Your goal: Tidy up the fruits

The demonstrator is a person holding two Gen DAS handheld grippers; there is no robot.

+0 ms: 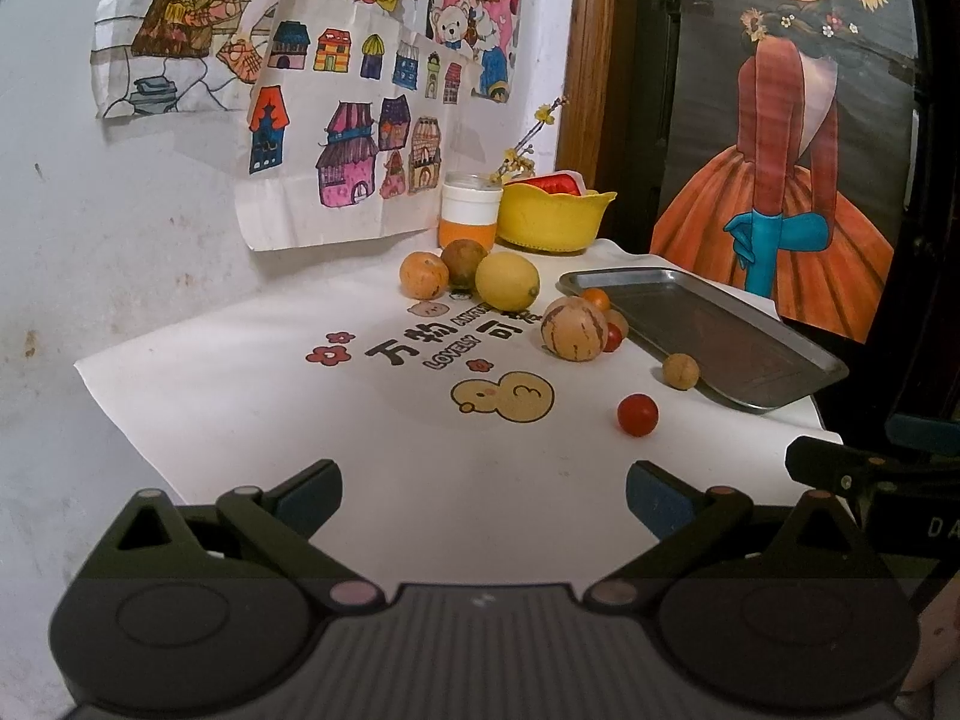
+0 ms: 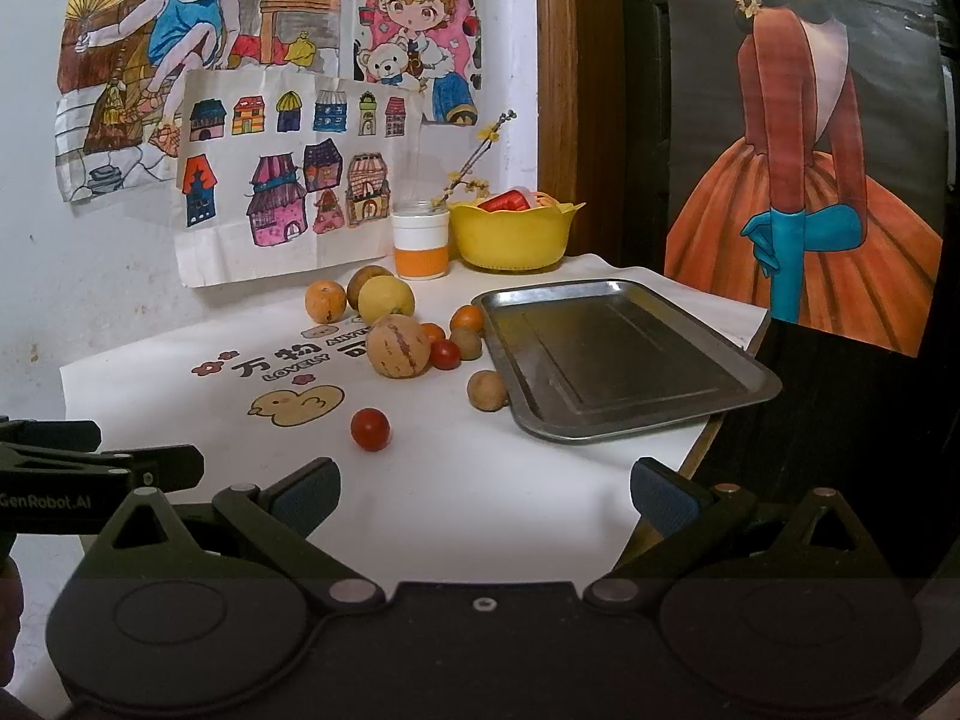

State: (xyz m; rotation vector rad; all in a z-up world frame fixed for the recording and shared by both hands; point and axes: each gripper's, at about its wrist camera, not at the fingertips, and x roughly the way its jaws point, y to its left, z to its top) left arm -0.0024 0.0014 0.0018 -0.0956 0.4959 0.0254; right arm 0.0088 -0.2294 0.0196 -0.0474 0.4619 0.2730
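Both the left hand-held gripper (image 1: 483,495) and right hand-held gripper (image 2: 485,492) gape wide, holding nothing. Fruits cluster left of the metal tray (image 2: 624,354); the striped melon (image 2: 399,347) half-hides 2 small ones behind.

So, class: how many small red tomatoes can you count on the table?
2. One tomato sits alone near the duck picture; the other sits beside the striped melon. More may hide behind it.

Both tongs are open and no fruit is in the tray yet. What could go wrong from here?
The lone cherry tomato is small, round and free on the paper, so it may roll off when nudged. The tan ball fruit leans on the tray rim; reaching it could shove the tray, which overhangs the table edge.
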